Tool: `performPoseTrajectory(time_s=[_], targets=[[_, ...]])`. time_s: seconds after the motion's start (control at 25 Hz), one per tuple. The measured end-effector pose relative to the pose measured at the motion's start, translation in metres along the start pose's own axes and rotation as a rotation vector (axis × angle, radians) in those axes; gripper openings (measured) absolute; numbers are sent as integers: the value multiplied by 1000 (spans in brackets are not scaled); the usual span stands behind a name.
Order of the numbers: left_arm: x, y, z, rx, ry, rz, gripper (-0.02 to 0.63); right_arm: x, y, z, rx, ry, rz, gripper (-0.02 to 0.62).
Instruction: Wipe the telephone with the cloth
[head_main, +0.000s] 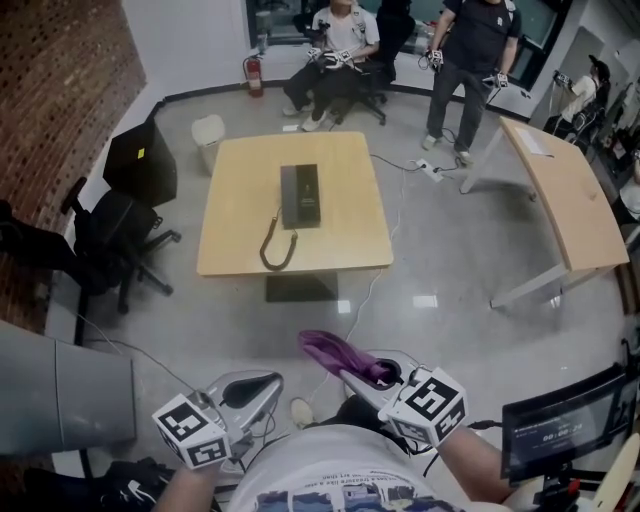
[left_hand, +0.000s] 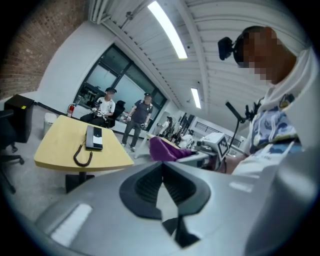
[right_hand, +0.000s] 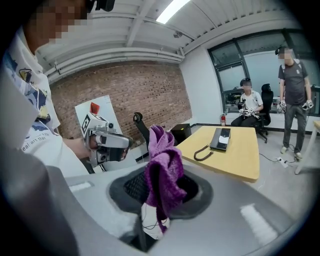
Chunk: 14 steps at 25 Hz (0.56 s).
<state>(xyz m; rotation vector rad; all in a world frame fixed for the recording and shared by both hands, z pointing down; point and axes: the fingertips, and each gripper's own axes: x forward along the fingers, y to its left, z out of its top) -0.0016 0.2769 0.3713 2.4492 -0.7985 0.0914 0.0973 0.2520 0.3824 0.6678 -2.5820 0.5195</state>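
Far bench (head_main: 230, 245) carried the telephone (head_main: 300, 195), well apart from both grippers | right gripper (head_main: 352, 377) near, jaws clamped on purple cloth (head_main: 338, 352) | left gripper (left_hand: 161, 167) near, jaws clenched on nothing.

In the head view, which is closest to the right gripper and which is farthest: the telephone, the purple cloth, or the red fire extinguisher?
Starting from the right gripper:
1. the purple cloth, pinched in its jaws at the bottom of the view.
2. the telephone, in the middle of the table, farther ahead.
3. the fire extinguisher, on the floor by the far wall, top left.
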Motion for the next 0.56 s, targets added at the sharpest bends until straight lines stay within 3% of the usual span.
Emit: performPoseTrajectory(time_s=[0.56], targets=[[-5,7,-2,2,-2,16,5,1,4,2,-12,-16,-4,84]])
